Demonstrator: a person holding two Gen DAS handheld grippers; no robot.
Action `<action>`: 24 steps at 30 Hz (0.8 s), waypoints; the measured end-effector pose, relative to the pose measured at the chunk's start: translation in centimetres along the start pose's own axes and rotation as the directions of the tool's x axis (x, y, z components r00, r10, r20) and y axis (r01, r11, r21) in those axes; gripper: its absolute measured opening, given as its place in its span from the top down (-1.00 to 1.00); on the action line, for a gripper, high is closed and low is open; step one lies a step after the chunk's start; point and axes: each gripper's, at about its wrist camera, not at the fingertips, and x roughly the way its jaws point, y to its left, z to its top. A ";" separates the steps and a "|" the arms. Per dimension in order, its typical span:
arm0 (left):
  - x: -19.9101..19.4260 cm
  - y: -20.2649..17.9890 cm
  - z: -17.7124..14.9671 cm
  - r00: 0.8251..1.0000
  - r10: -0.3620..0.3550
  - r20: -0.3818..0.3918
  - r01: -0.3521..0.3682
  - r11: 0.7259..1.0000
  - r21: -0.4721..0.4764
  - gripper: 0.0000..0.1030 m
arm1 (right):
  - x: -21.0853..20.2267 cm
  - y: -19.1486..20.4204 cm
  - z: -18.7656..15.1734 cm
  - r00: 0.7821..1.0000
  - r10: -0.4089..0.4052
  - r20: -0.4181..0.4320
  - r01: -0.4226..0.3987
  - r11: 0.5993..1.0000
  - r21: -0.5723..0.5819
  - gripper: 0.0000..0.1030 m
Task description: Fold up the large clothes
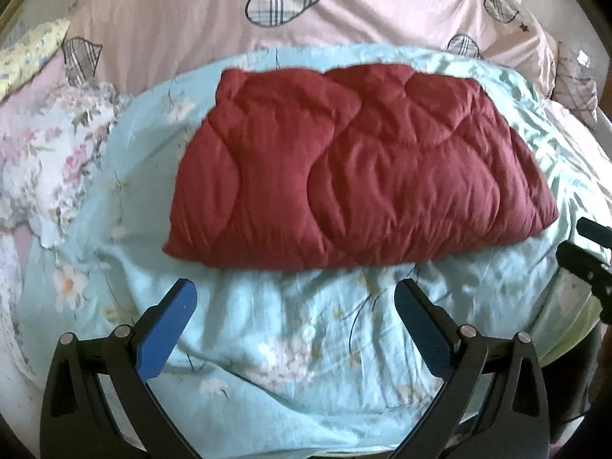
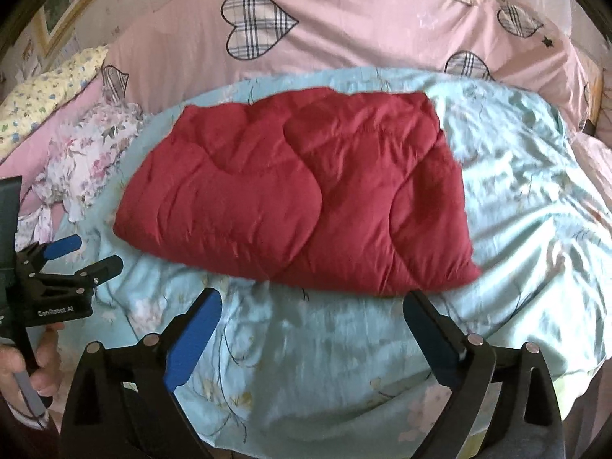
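Both claws, left claw point(image 1: 294, 306) and right claw point(image 2: 311, 315), gape wide, empty, clear of cloth. Red quilted garment point(image 1: 355, 168) lies folded just ahead on the bed sheet point(image 1: 306, 344), apparently released.

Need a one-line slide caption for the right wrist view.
Right gripper open and empty above a folded red quilted garment lying on the light-blue floral sheet; left gripper at frame edge.
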 end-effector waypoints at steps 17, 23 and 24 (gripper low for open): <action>3.6 -0.4 2.5 0.999 0.011 -0.041 -0.012 1.000 -0.022 -1.00 | 4.3 -0.1 1.9 0.998 -0.020 -0.058 0.019 1.000 -0.015 -0.91; 3.9 -0.3 3.5 0.999 0.017 -0.030 -0.018 1.000 -0.023 -1.00 | 5.0 -0.5 2.7 0.998 -0.027 -0.060 0.027 1.000 -0.007 -0.91; 3.9 -0.3 3.6 0.999 0.019 -0.029 -0.019 1.000 -0.021 -1.00 | 5.1 -0.5 2.9 0.998 -0.028 -0.059 0.028 1.000 -0.006 -0.91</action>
